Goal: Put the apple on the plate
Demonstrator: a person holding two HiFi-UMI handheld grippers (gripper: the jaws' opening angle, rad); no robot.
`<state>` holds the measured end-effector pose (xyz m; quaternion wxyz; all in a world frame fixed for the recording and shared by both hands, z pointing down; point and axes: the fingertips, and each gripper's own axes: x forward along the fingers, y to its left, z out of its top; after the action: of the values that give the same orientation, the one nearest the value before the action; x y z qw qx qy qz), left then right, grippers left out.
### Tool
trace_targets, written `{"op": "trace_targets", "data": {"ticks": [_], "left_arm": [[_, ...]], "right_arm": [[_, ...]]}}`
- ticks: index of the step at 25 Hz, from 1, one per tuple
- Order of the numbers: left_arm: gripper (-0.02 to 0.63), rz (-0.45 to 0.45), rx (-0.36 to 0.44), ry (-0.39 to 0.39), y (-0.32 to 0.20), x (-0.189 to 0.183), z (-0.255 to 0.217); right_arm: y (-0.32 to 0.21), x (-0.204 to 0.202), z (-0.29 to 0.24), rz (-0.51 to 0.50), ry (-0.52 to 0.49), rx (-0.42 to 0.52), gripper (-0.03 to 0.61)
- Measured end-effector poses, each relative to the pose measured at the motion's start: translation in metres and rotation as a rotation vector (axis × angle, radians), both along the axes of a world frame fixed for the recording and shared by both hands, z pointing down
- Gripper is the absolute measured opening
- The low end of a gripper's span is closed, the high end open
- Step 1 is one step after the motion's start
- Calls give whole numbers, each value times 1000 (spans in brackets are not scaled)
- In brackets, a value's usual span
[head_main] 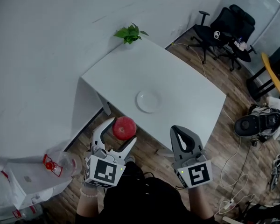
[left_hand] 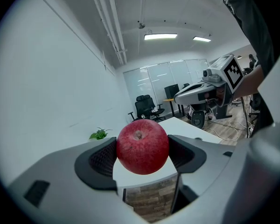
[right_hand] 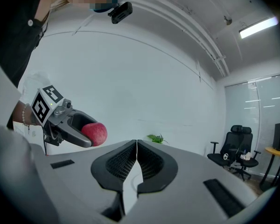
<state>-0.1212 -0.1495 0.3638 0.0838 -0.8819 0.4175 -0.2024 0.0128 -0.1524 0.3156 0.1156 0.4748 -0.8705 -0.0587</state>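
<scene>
A red apple (head_main: 124, 128) is clamped between the jaws of my left gripper (head_main: 123, 129), held in the air just off the near edge of the white table (head_main: 186, 85). In the left gripper view the apple (left_hand: 143, 147) fills the gap between the two dark pads. A small white plate (head_main: 148, 101) lies near the middle of the table, beyond the apple. My right gripper (head_main: 178, 130) hangs at the table's near edge, shut with its pads touching and nothing between them. The right gripper view shows the apple (right_hand: 95, 133) to its left.
A small green plant (head_main: 130, 33) stands at the table's far corner by the white wall. Black office chairs (head_main: 226, 27) stand at the back right. A robot vacuum (head_main: 254, 123) and cables lie on the wooden floor at right. Plastic bags (head_main: 32, 176) sit at lower left.
</scene>
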Motion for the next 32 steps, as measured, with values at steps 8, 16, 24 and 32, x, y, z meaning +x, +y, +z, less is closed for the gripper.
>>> {"op": "trace_targets", "data": {"ticks": [8, 16, 24, 32], "left_arm": [[354, 51, 3, -4, -41, -13, 1], [354, 98, -6, -3, -62, -18, 10], [354, 126, -15, 5, -72, -7, 12], [354, 113, -13, -1, -83, 5, 7]], "right_arm": [[-35, -14, -1, 59, 0, -4, 41], [-49, -26, 12, 68, 19, -28, 41], [-49, -13, 19, 110, 33, -57, 41], [-61, 3, 18, 92, 50, -70, 41]]}}
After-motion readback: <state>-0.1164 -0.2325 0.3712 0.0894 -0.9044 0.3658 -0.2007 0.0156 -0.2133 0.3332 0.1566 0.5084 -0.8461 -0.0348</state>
